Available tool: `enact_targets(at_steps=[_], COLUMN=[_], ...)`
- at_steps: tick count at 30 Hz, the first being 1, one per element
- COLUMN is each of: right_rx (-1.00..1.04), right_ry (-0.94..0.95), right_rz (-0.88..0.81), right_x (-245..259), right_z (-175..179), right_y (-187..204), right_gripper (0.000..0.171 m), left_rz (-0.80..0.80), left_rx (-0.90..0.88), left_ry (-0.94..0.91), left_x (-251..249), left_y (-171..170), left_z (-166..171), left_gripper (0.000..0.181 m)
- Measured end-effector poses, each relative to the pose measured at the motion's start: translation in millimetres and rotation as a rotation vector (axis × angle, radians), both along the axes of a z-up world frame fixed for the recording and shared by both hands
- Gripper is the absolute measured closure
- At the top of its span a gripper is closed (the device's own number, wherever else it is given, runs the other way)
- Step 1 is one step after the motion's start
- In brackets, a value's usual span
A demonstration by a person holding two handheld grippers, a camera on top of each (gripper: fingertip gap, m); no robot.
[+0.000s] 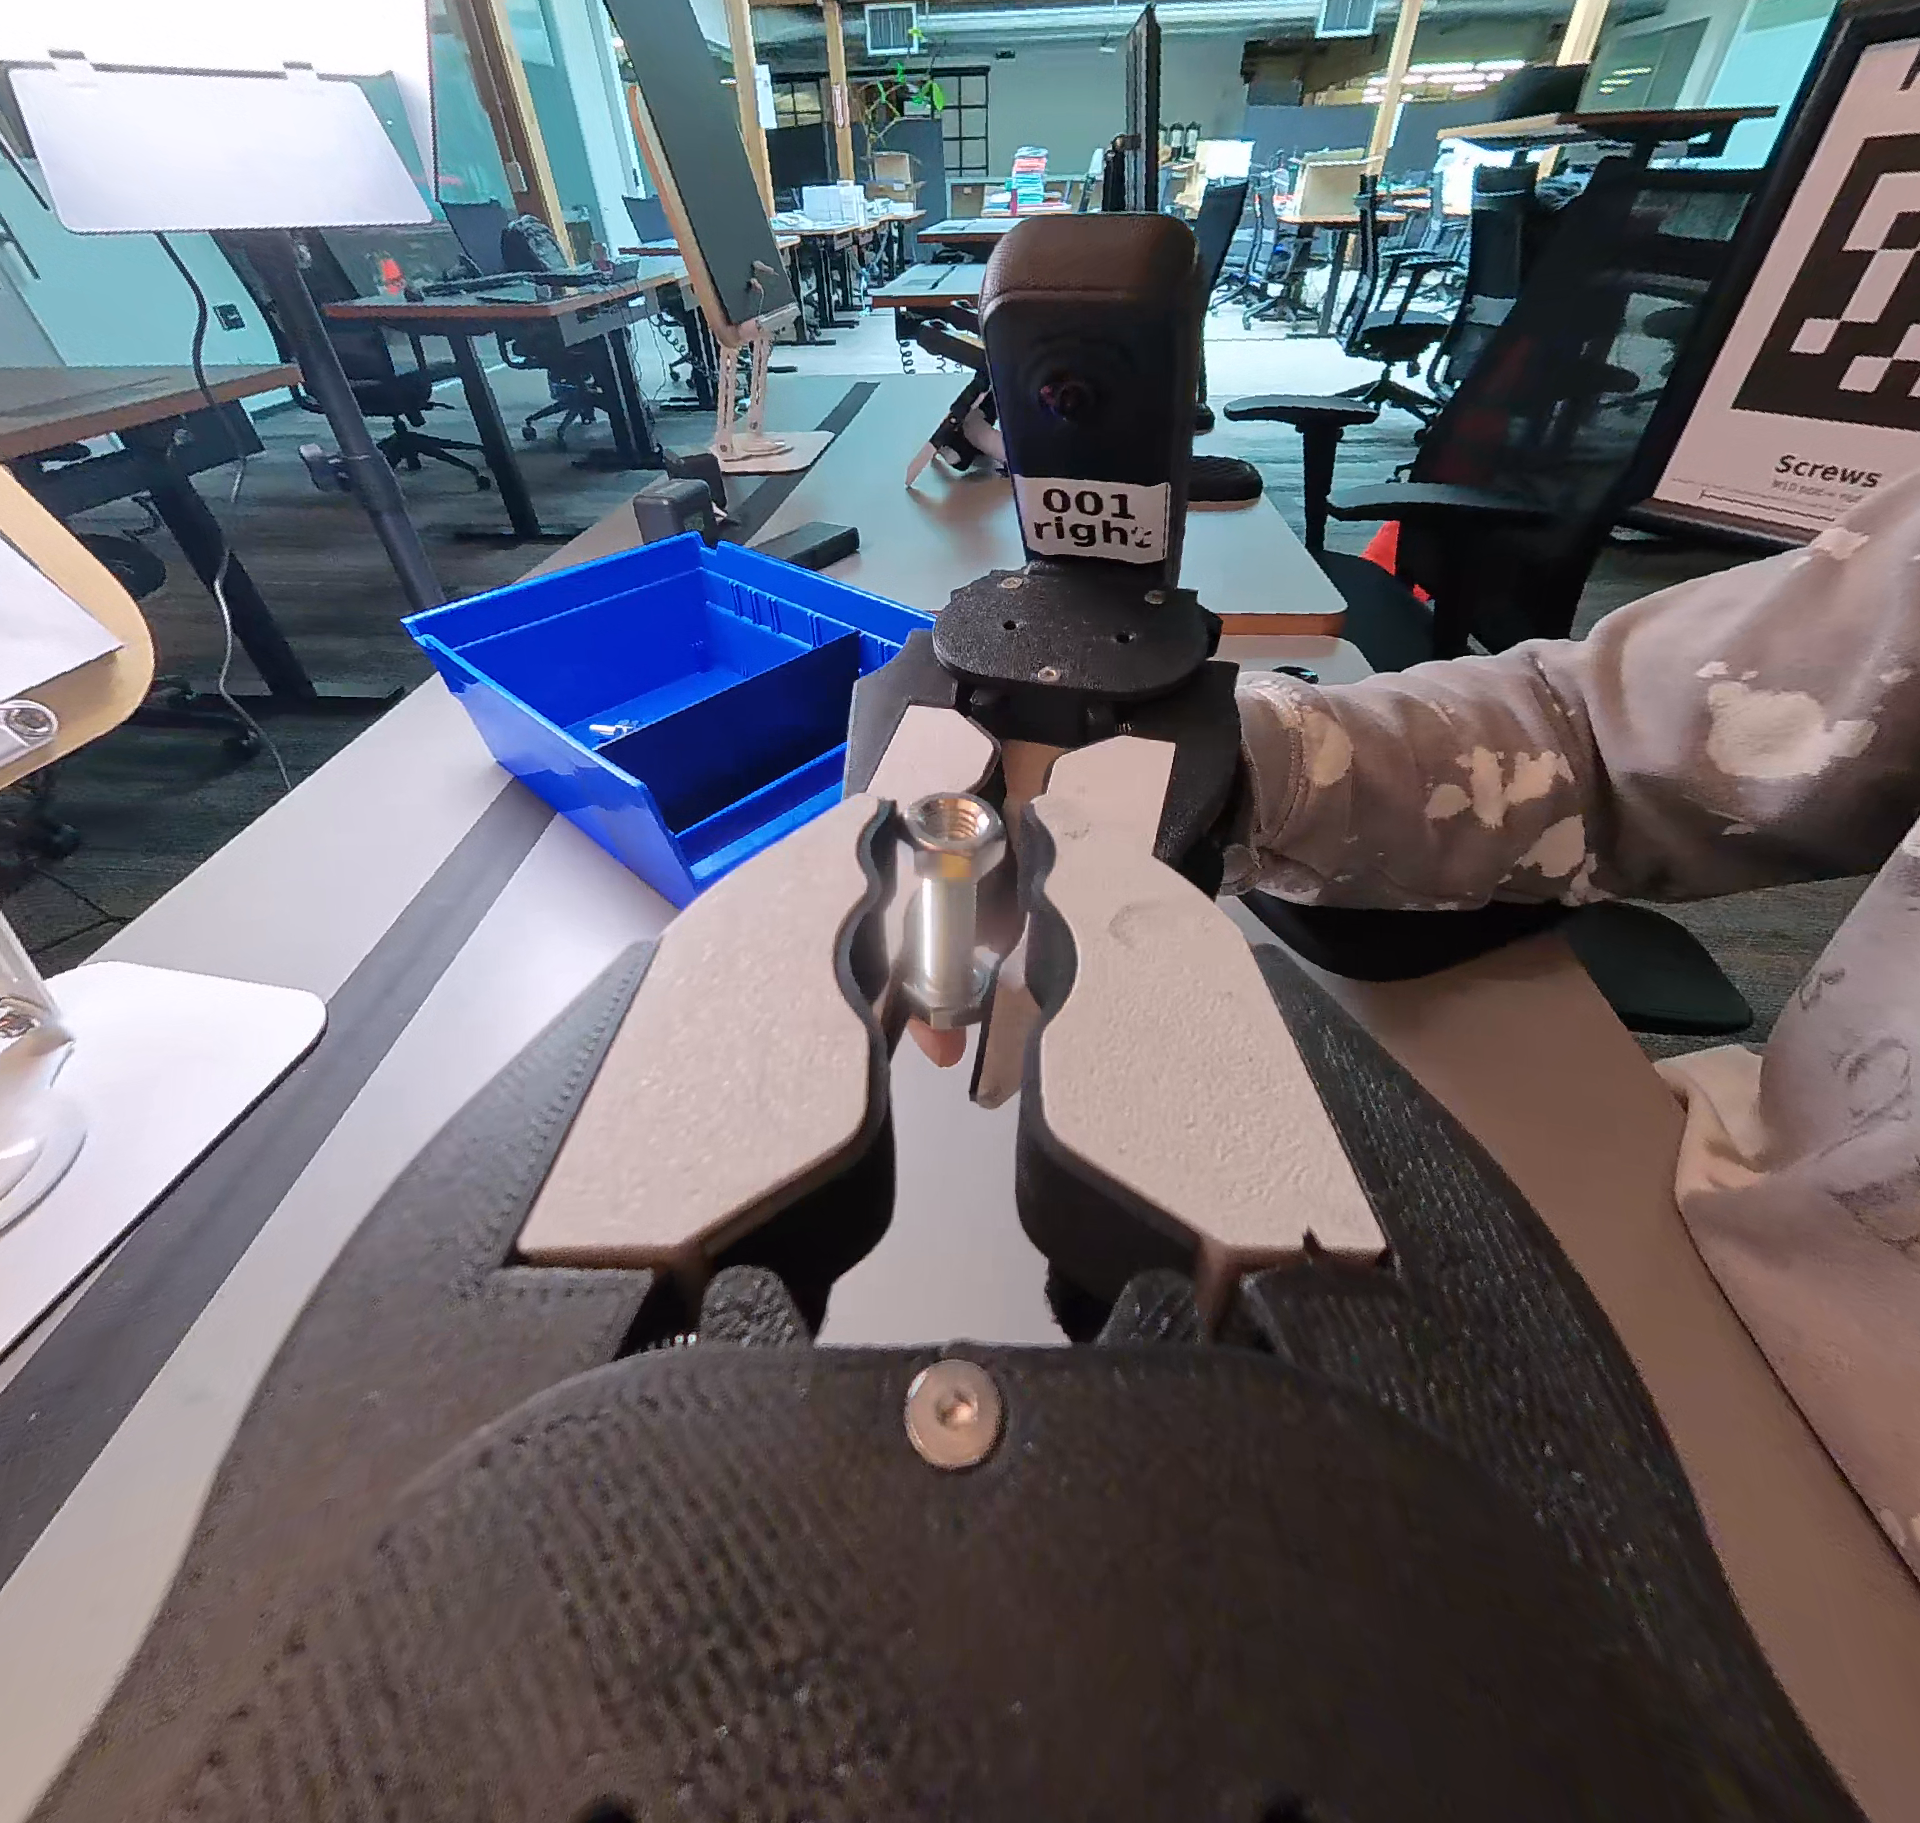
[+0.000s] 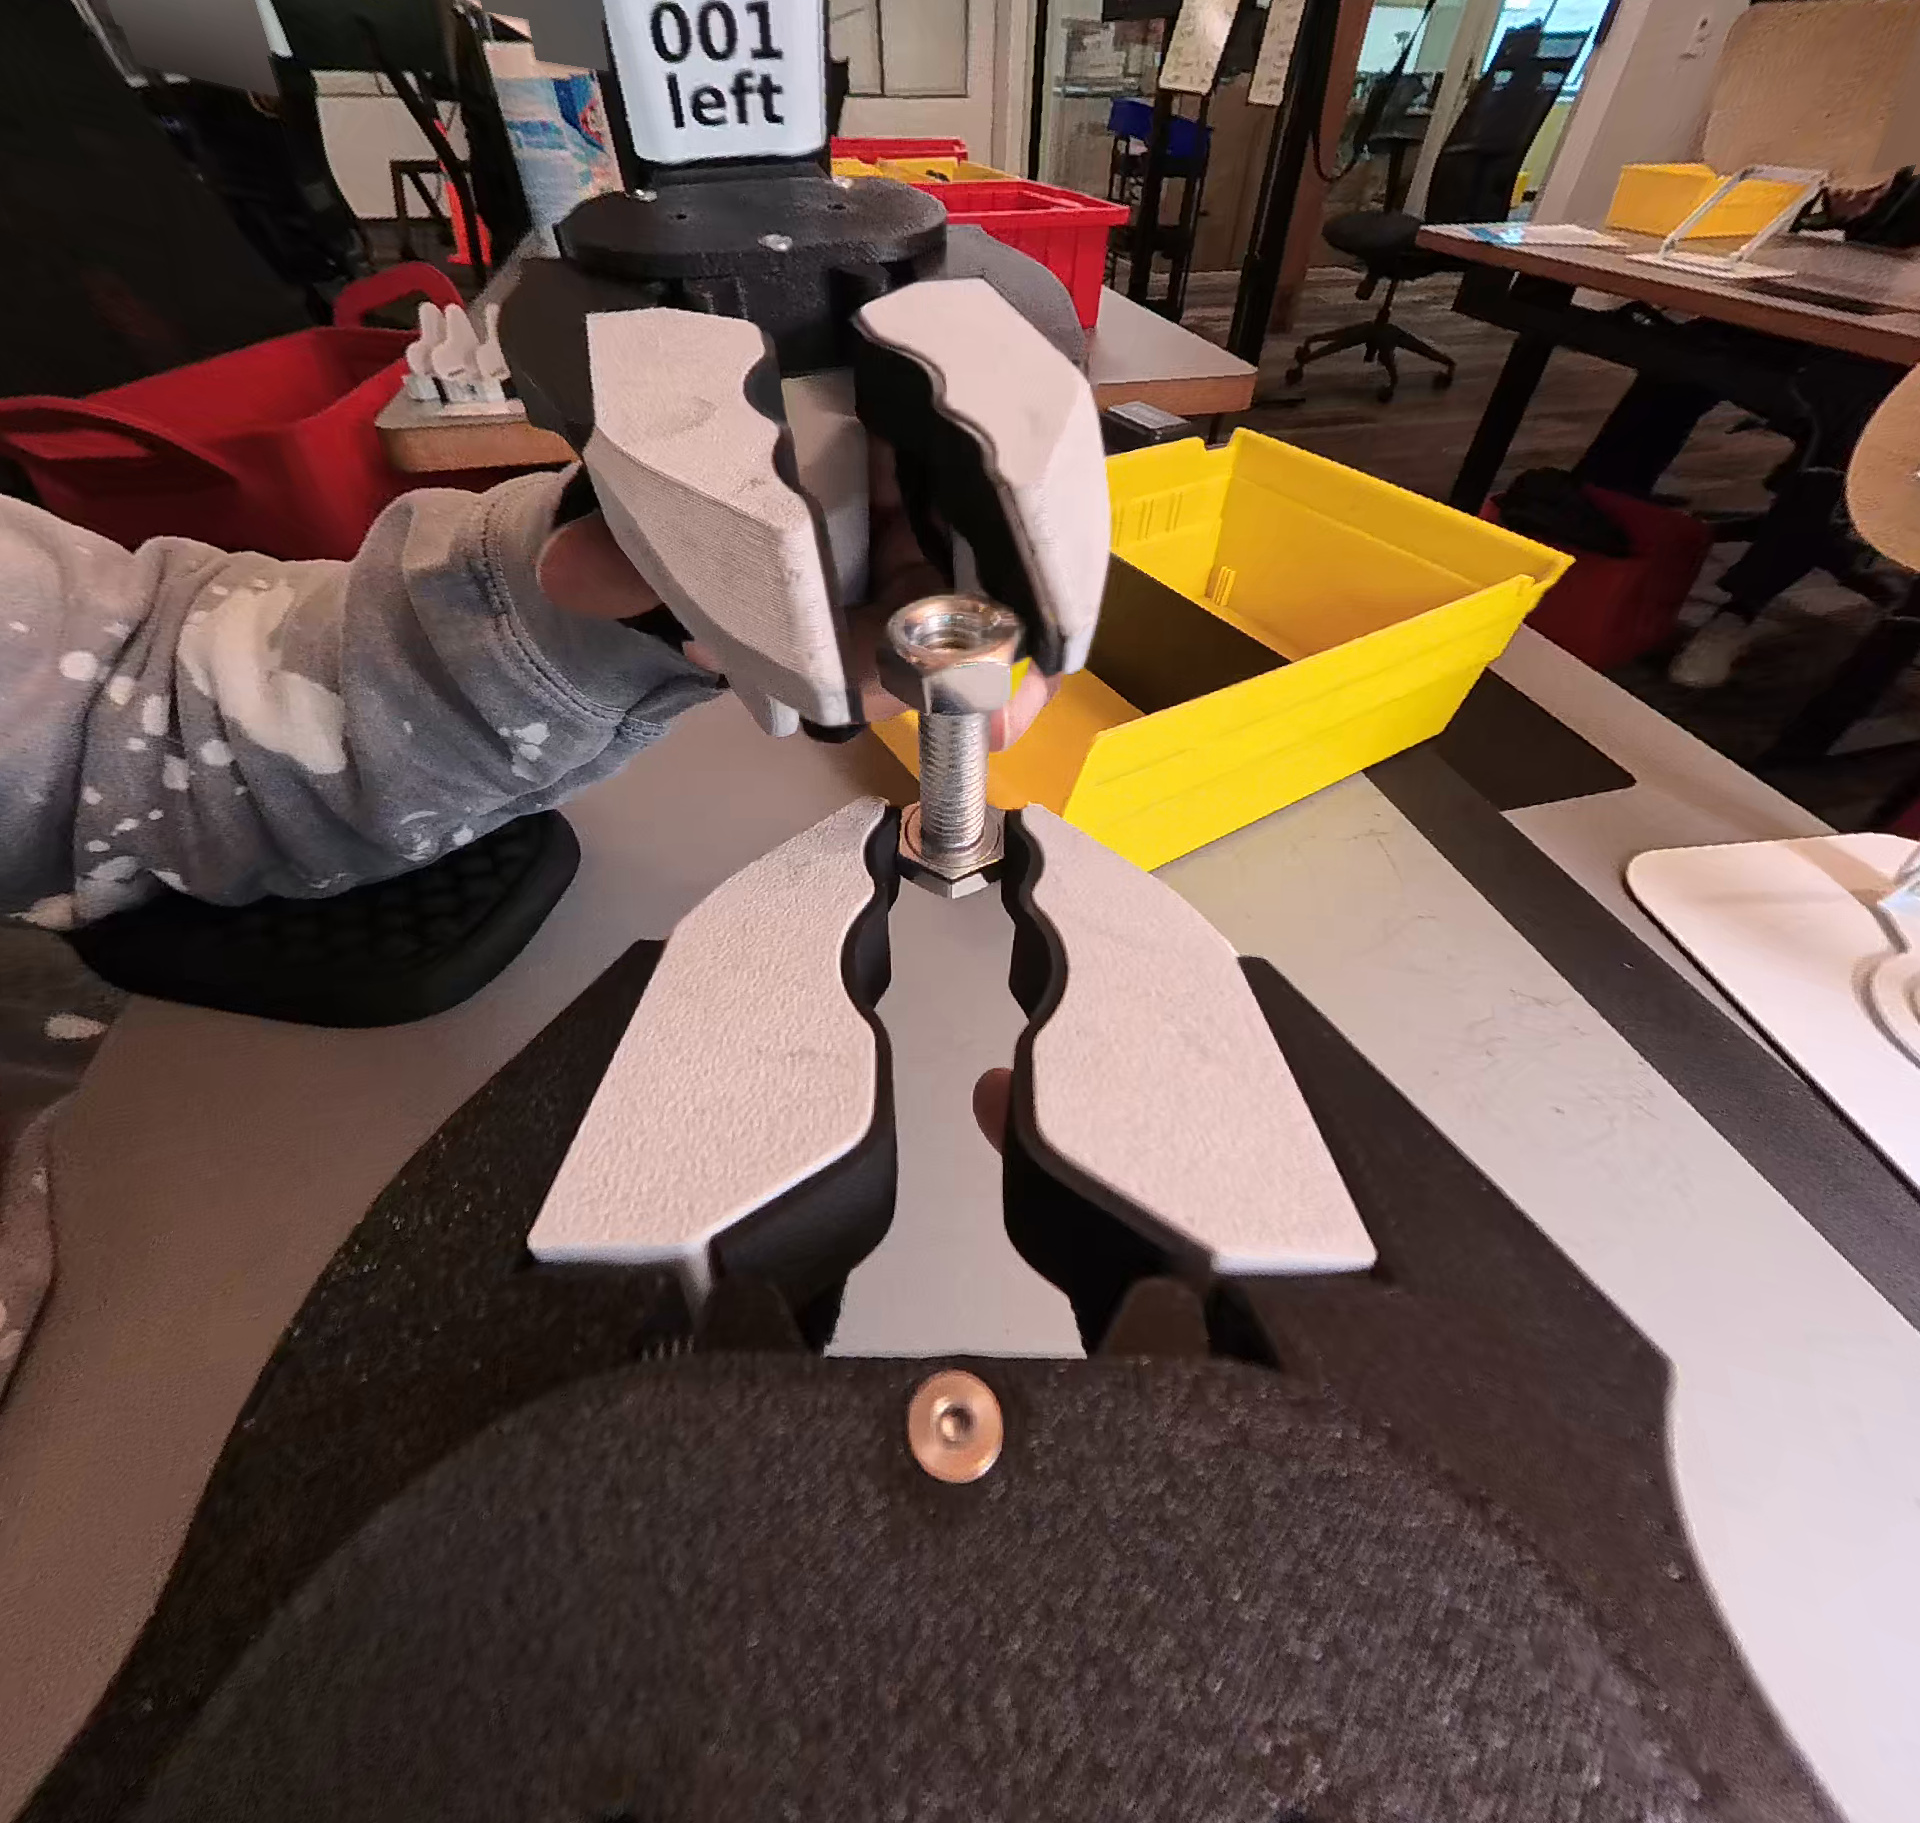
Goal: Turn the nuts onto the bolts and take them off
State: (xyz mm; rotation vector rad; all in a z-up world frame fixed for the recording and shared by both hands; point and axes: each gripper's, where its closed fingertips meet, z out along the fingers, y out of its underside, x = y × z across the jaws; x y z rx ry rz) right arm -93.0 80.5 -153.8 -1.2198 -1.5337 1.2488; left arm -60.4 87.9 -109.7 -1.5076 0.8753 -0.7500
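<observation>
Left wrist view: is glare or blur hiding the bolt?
Left wrist view: bolt sharp, shiny but readable; the top-left corner is blown out white; fisheye bends the edges. Right wrist view: evenly lit, bolt threads crisp, own gripper body nearest the lens soft.

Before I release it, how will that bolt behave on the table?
The bolt looks like shiny solid metal, so probably rigid and heavy for its size. Its round shank would likely roll on the table, curving around the wider hex head, nut riding along.
</observation>
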Motion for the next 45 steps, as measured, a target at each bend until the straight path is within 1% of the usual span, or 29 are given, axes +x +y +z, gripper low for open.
enact_targets(at_steps=[3,7,9,12,15,21,24,27,30,33,37,41,45], right_rx=[0.030,0.069,0.075,0.091,0.107,0.062,0.052,0.061,0.068,0.073,0.076,0.075,0.050], right_ry=[-0.025,-0.069,-0.072,-0.073,-0.085,-0.070,-0.092,-0.126,-0.138,-0.132,-0.124,-0.100,-0.066], right_rz=[-0.018,-0.074,-0.078,-0.047,0.057,0.408,0.512,0.551,0.549,0.524,0.471,0.331,0.114], right_x=[-1.1,-1.6,-1.6,-1.1,1.5,17.6,25.0,27.9,27.7,26.0,22.1,12.7,3.1], right_z=[-4.0,-10.0,-10.1,-10.8,-14.6,-15.3,-19.3,-25.0,-27.2,-26.5,-25.8,-19.5,-8.3], right_y=[1.1,8.7,8.8,3.6,-11.6,-69.0,-87.0,-94.5,-94.5,-90.0,-80.1,-56.4,-21.8], right_gripper=[0.153,0.153,0.153,0.153,0.153,0.153,0.153,0.153,0.152,0.153,0.152,0.152,0.152], left_rz=[0.015,0.080,0.072,0.016,-0.094,-0.401,-0.483,-0.516,-0.517,-0.481,-0.439,-0.315,-0.137], left_rx=[-0.007,0.001,-0.005,-0.037,-0.058,-0.121,-0.132,-0.147,-0.153,-0.150,-0.131,-0.085,-0.011], left_ry=[0.028,0.115,0.112,0.097,0.129,0.123,0.148,0.173,0.184,0.186,0.151,0.103,0.036], left_x=[-0.2,-3.2,-2.6,-1.5,1.8,15.0,20.0,21.1,19.6,16.7,14.1,8.2,-2.9], left_y=[1.7,6.6,5.6,-0.6,-17.4,-67.2,-81.7,-87.3,-87.3,-80.8,-72.4,-50.1,-22.0], left_z=[-3.5,-8.8,-8.9,-10.2,-14.7,-16.3,-20.5,-25.6,-28.2,-29.5,-25.0,-17.1,-3.3], left_gripper=[0.161,0.162,0.162,0.162,0.162,0.161,0.161,0.161,0.160,0.153,0.150,0.150,0.149])
